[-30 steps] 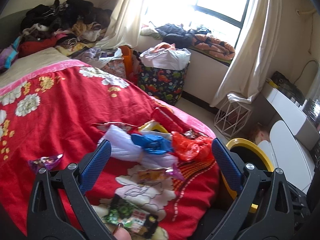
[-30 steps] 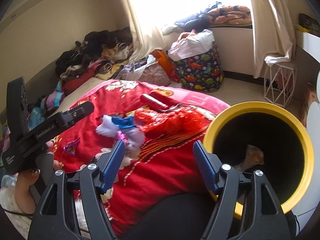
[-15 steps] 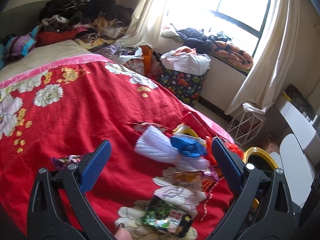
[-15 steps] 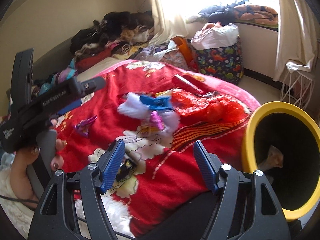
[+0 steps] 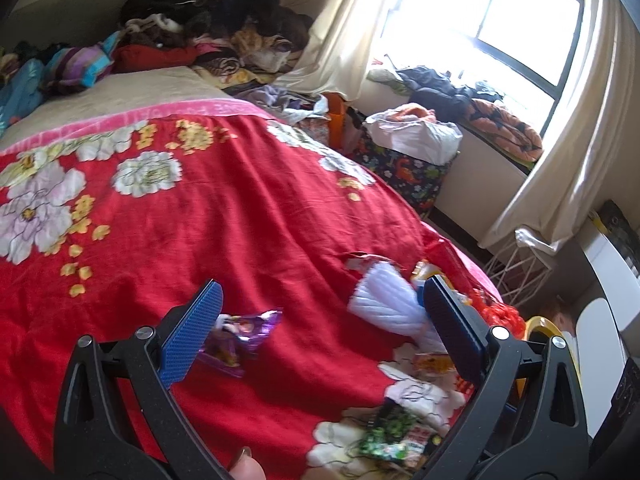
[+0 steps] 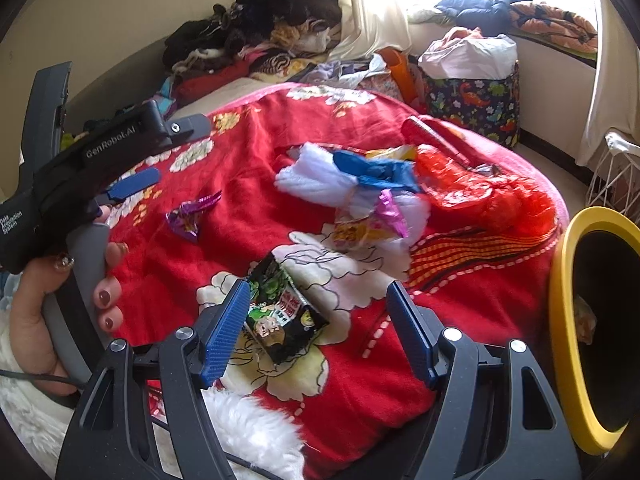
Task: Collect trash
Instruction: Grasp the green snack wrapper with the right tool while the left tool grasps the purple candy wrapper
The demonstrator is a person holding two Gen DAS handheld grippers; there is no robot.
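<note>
Right wrist view: right claw (image 6: 316, 326) wide, empty, over black snack packet (image 6: 280, 312); left claw (image 5: 320, 330) wide, beside purple wrapper (image 5: 240, 332).

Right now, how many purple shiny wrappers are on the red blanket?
2. One purple wrapper lies alone towards the left; a pinker one sits on the white bundle. More may hide underneath the pile.

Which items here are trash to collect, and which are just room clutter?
Job: purple wrapper, black-green snack packet, blue bag, red bag, yellow-rimmed bin.

Lying about: clothes pile, dinosaur-print hamper, white wire basket.
</note>
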